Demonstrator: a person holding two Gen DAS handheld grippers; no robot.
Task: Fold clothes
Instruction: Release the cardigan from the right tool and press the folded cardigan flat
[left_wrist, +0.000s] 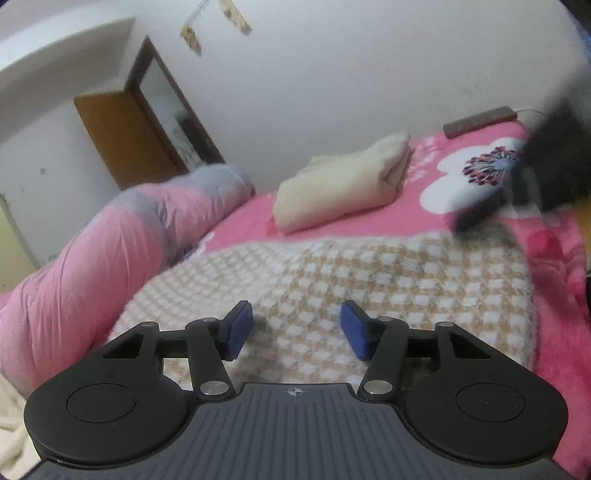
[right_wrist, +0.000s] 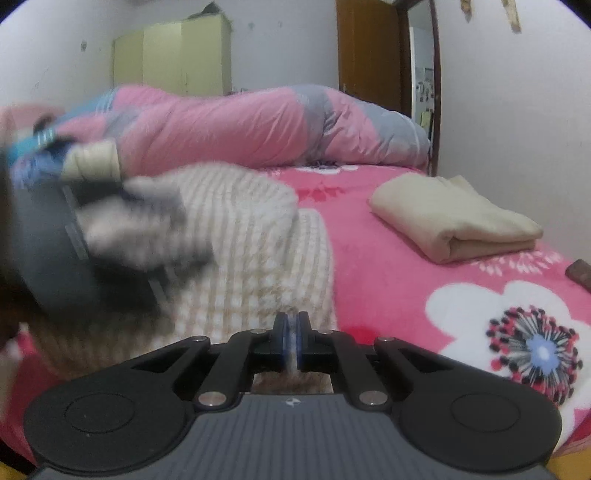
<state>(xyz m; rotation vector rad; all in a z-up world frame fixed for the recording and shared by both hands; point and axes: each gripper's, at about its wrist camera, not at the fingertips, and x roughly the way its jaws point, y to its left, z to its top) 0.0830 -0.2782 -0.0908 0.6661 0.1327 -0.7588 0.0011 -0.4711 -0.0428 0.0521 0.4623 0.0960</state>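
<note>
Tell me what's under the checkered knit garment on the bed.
The checkered knit garment lies on the pink floral blanket, which shows all round its edges. Whatever is beneath its middle is covered; nothing else can be seen there.

White plastered walls (right_wrist: 498, 110), brown wooden door (right_wrist: 369, 55) stood open beside dark-framed doorway (left_wrist: 166, 99), pale yellow-green wardrobe (right_wrist: 173, 59) in corner, bed with pink floral blanket (right_wrist: 406, 266), rolled pink-grey quilt (right_wrist: 258, 125) along far edge.

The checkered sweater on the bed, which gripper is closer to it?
Right. The right gripper is pinched shut on the checkered sweater's edge, so it touches it. The left gripper hangs open just above the sweater, with nothing between its pads.
</note>
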